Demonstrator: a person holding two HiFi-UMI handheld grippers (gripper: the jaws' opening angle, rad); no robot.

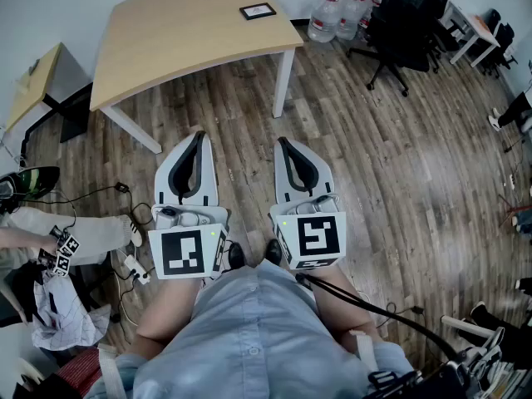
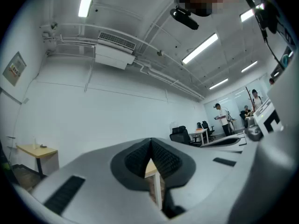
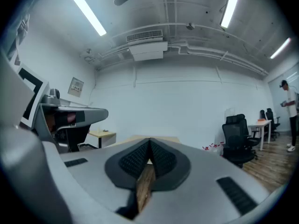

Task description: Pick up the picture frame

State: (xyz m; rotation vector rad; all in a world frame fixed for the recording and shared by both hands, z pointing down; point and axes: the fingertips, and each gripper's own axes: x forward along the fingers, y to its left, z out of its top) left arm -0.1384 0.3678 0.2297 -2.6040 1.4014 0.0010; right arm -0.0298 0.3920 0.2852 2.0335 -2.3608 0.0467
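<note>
A small dark picture frame lies flat near the far edge of the light wooden table. Both grippers are held low over the wooden floor, well short of the table and pointing toward it. My left gripper is shut with nothing in it, and my right gripper beside it is shut and empty too. In the left gripper view the black pads of the left gripper meet at the tip, and in the right gripper view those of the right gripper do the same. The frame shows in neither gripper view.
Large water bottles and a black office chair stand right of the table. A smaller desk is at far left. Cables and a power strip lie on the floor by a seated person's leg. People stand far off.
</note>
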